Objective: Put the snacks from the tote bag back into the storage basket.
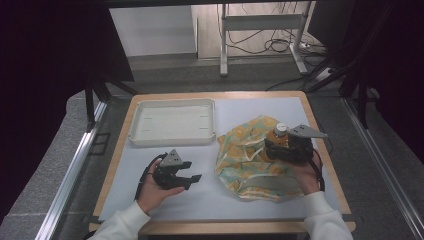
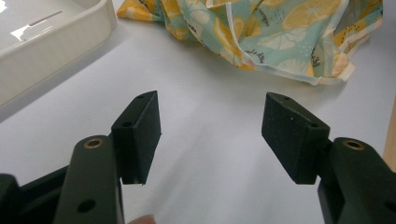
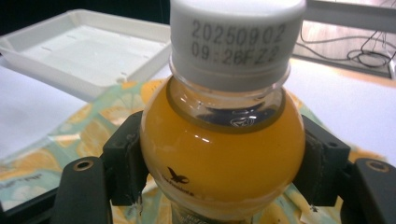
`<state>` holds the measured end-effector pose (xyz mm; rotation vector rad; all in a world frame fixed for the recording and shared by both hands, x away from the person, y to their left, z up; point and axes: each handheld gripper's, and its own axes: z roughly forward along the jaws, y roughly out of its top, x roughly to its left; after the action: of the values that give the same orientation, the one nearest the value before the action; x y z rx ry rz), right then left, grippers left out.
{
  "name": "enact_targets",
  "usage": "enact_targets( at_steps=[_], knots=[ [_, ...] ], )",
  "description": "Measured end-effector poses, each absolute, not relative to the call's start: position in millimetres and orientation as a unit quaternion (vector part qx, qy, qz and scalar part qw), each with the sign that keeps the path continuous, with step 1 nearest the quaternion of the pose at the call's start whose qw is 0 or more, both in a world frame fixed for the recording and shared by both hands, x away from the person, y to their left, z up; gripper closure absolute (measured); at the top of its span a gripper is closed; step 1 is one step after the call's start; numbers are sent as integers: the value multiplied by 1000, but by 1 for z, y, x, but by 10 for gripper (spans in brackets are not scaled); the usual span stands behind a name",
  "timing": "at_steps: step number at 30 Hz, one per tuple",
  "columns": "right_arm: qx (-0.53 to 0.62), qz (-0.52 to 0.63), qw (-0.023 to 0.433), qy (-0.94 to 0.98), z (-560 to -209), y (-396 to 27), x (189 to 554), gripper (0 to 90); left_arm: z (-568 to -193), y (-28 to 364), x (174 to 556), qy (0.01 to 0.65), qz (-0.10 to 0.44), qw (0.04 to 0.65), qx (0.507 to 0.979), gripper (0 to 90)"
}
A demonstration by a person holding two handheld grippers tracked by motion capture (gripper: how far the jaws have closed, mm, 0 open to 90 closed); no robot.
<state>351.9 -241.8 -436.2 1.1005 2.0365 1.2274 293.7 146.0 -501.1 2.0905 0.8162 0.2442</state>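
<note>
Gripped at its round shoulder, the juice bottle [image 3: 219, 144] sits between the pads of the right claw [image 3: 219, 163], which press on both sides of it just below the white cap [image 3: 236, 39]. Full of orange liquid, the bottle is likely fairly heavy, and its smooth plastic looks slippery; the bulge under the neck seems a sound place to clamp. The bottle stands upright over the lemon-print cloth [image 1: 252, 160], a soft, crumpled thing. The right hand [image 1: 306, 176] comes in from the near side of the cloth. Left of the cloth, the left claw [image 1: 192, 178] hovers over the worktop [image 1: 205, 200], jaws wide, holding nothing. Beyond, left of the cloth's far edge, lies the white tray [image 1: 172, 137].
</note>
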Motion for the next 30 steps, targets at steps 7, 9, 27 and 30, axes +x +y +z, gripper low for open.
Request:
enact_targets(
  at_steps=[7, 9, 27, 30],
  knots=[
    [397, 462, 263, 749, -423, -240, 344, 297, -501, 146, 294, 329, 97, 431, 835, 376],
    [394, 464, 263, 749, -422, -239, 343, 297, -501, 146, 294, 329, 99, 431, 834, 376],
    [377, 487, 275, 738, -403, -237, 331, 297, -500, 147, 293, 328, 98, 433, 834, 376],
    [374, 491, 276, 737, -400, -236, 330, 297, -499, 147, 293, 328, 98, 433, 834, 375]
  ],
)
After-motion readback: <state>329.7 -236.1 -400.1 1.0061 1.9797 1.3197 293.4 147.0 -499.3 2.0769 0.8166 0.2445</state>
